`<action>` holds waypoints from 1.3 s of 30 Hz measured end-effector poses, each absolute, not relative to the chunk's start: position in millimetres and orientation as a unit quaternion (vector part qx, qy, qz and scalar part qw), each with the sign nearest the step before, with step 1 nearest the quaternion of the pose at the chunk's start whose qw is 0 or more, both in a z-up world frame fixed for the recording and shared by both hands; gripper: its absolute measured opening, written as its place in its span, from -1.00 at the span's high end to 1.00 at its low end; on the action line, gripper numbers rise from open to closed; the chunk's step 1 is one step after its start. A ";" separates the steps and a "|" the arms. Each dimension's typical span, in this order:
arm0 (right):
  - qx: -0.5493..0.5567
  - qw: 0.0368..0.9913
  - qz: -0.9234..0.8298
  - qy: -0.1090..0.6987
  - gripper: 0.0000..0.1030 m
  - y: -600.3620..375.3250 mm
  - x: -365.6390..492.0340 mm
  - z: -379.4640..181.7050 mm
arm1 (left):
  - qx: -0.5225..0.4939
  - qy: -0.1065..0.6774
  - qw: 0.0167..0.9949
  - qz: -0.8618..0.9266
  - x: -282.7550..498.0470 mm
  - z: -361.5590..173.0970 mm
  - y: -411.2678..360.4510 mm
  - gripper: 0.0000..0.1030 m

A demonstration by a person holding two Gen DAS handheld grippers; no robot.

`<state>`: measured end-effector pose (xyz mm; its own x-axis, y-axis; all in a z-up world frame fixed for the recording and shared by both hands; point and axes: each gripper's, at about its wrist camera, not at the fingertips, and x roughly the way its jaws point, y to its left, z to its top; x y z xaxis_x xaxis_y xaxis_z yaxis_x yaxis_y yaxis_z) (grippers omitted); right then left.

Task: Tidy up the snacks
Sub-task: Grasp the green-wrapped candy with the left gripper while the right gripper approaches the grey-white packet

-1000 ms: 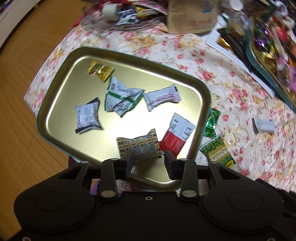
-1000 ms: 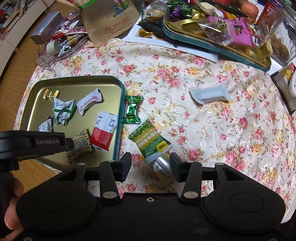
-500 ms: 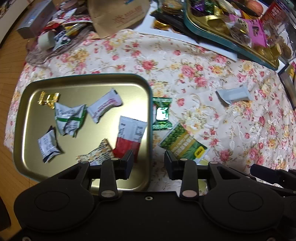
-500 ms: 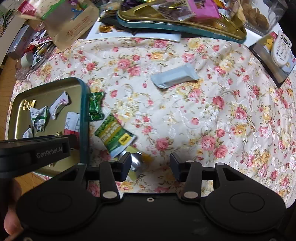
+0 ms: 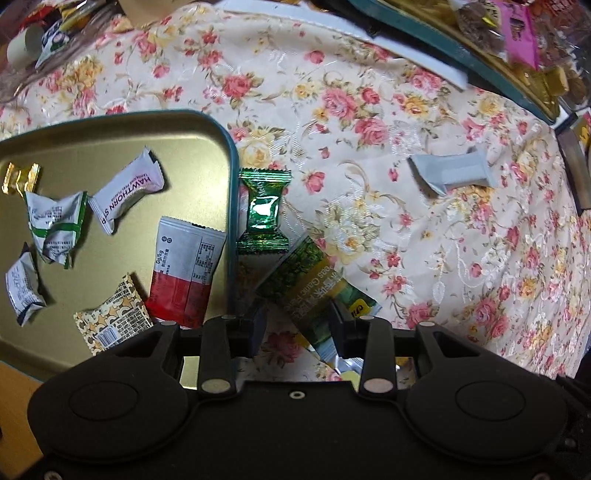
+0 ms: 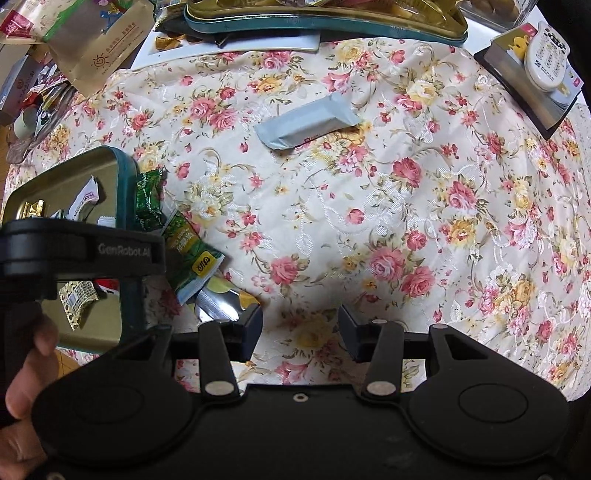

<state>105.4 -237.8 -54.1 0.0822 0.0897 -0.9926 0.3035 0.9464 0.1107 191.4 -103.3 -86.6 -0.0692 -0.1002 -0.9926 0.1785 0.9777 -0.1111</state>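
A gold tray with a teal rim lies at the left and holds several wrapped snacks, among them a red and white packet and a white hawthorn bar. Just outside the rim lie a green foil candy and a green pea packet. My left gripper hangs open right over the near end of that packet, one finger on each side. A grey bar lies alone further out on the cloth. My right gripper is open over bare floral cloth, with a silver and yellow packet beside its left finger.
A second teal-rimmed tray heaped with sweets stands at the back, with a brown paper bag to its left. A dark box with a round tin sits at the back right. The table edge and wooden floor are at the left.
My left gripper moved right, from over the tray to over the green pea packet beside it, and came lower. My right gripper also shifted right and lower over the cloth. Both stayed open.
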 end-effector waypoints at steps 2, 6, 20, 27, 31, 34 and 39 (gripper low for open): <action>0.146 0.721 -0.073 0.674 0.06 -236.6 106.8 -55.0 | 0.021 0.729 0.677 -0.096 193.2 -92.6 -99.6 0.09; 0.147 0.725 -0.064 0.670 0.06 -231.9 110.3 -54.4 | -0.010 0.734 0.673 -0.090 198.4 -96.9 -84.3 0.08; 0.118 0.749 -0.020 0.652 0.02 -192.4 129.6 -56.9 | -0.022 0.723 0.687 -0.064 208.6 -101.0 -44.9 0.53; 0.102 0.763 0.007 0.639 -0.18 -167.0 145.8 -64.8 | -0.048 0.733 0.676 -0.054 212.6 -105.9 -22.1 0.53; 0.066 0.769 0.016 0.636 -0.18 -149.5 151.3 -77.6 | -0.069 0.740 0.667 -0.057 215.2 -109.4 -8.2 0.53; 0.035 0.772 0.018 0.634 -0.18 -141.3 152.5 -87.7 | -0.073 0.741 0.665 -0.056 216.4 -108.8 1.0 0.53; 0.002 0.786 0.024 0.618 0.13 -135.9 149.3 -92.1 | -0.067 0.740 0.667 -0.054 215.0 -108.4 -6.0 0.53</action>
<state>149.3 -135.9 -92.1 0.2360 0.0399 -0.9709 -0.0344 0.9989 0.0327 215.0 -6.0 -108.4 -0.1009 -0.1704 -0.9802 -0.0267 0.9853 -0.1686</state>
